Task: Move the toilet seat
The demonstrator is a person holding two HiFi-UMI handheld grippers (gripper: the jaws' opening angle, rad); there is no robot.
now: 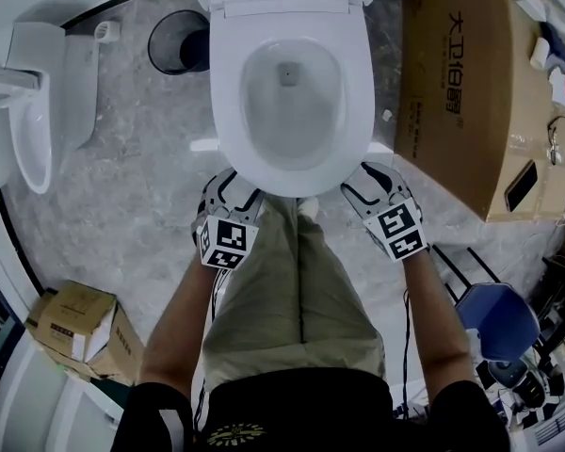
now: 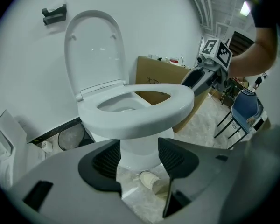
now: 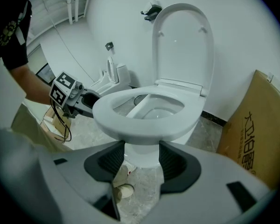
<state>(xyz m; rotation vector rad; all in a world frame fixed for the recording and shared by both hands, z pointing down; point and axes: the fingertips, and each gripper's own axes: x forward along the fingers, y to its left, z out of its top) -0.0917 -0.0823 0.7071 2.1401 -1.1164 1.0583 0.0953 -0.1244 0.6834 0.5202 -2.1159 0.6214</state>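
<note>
While the toilet seat (image 1: 228,92) lies lowered with its lid (image 2: 94,50) upright, the left gripper (image 1: 234,188) hovers just beside the seat's front-left edge, jaws apart and empty. The right gripper (image 1: 365,182) hovers near the seat's front-right edge, likewise spread and holding nothing.

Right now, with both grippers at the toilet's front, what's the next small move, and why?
Probably ease the right gripper up and forward so its open jaws straddle the front rim of the seat. The seat lies flat, the lid is up, and the left gripper, open, sits below that rim.
</note>
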